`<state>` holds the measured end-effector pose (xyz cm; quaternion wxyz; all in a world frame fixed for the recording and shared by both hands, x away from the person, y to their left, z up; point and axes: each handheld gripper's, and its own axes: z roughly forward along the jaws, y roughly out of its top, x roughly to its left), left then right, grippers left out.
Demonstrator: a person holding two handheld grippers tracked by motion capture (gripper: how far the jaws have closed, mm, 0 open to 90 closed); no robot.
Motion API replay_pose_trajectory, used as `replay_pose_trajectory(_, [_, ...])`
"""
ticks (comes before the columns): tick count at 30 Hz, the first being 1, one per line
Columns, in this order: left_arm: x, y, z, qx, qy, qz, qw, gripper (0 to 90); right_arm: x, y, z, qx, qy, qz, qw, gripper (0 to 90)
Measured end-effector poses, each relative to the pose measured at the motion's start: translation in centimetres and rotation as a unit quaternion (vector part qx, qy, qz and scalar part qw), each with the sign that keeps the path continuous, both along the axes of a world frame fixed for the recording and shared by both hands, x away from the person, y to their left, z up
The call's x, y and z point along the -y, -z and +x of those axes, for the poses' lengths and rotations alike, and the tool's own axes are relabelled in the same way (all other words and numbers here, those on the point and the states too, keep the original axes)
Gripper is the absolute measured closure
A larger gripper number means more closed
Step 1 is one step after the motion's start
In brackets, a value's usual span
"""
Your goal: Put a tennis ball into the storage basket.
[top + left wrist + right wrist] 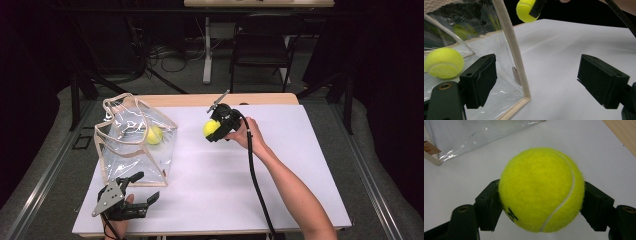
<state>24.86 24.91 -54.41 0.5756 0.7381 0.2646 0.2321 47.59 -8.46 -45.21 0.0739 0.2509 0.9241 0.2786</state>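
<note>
A clear plastic bag (131,145) with cream trim stands at the left of the white table cover (280,175). One yellow tennis ball (154,134) lies inside it. My right gripper (215,130) hovers right of the bag, shut on a second tennis ball (210,127); in the right gripper view this ball (541,190) sits squeezed between both pads. My left gripper (146,187) rests at the bag's near corner. In the left gripper view it (537,80) is open, with the bag's trimmed corner edge (514,50) between the jaws, untouched. The ball inside the bag (444,62) shows through the plastic.
The cover ends at a wooden table edge (225,99) at the back. Beyond stand a black chair (260,45) and a desk leg (206,50), with cables on the floor. The right gripper's black cable (257,185) runs along the forearm.
</note>
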Motion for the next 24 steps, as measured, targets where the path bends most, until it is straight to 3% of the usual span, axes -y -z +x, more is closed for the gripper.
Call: replay_pose_trajectory(24, [0.0, 0.0, 0.0, 0.000, 0.000, 0.001, 1.0000, 15.6, -1.0, -1.1, -0.4, 0.007, -0.015, -0.001, 0.9999, 26.3])
